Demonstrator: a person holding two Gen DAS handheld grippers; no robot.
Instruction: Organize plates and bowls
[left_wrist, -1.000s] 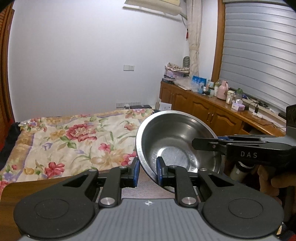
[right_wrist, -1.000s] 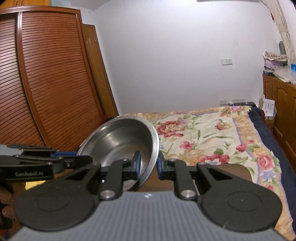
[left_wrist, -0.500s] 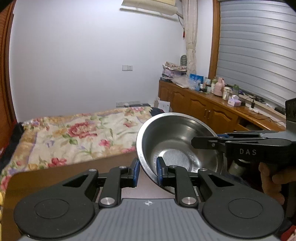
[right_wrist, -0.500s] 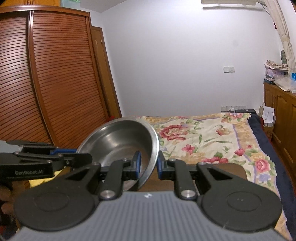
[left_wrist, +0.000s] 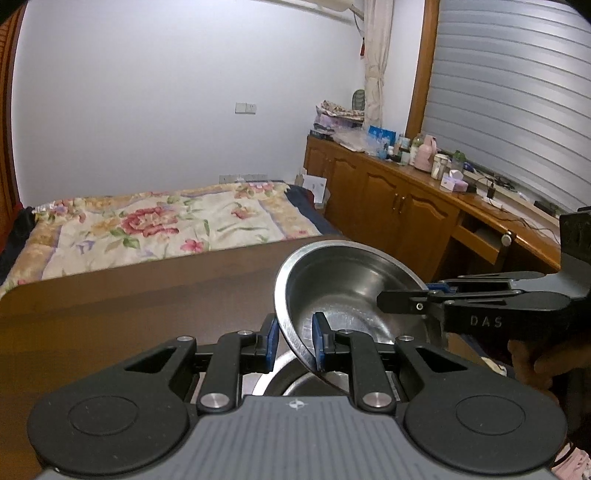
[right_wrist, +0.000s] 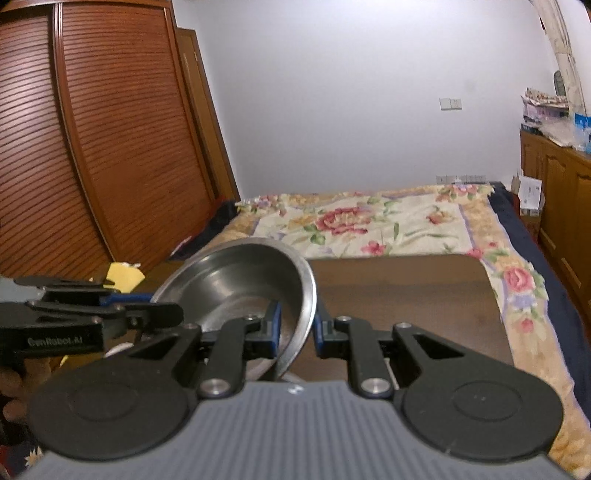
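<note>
While the steel bowl (left_wrist: 343, 291) hung tilted above the brown surface (left_wrist: 147, 295), both tools had it by opposite sides of its rim: the left hand-held gripper (left_wrist: 294, 341) was clamped on the near-left edge, and the right hand-held gripper (right_wrist: 297, 332) was pinched on the far side, each with its blue pads tight against the thin metal wall. Directly below, a second steel bowl (left_wrist: 288, 376) showed as a curved rim on the surface, so the step in hand looked like nesting one into the other. Doing it well would have meant levelling the held bowl first, since its left side sat lower, then centring it over the rim beneath and lowering both sides together. Releasing one grip early risked the bowl swinging and clattering. Beyond the surface lay a bed (right_wrist: 369, 221) with a floral cover.
</note>
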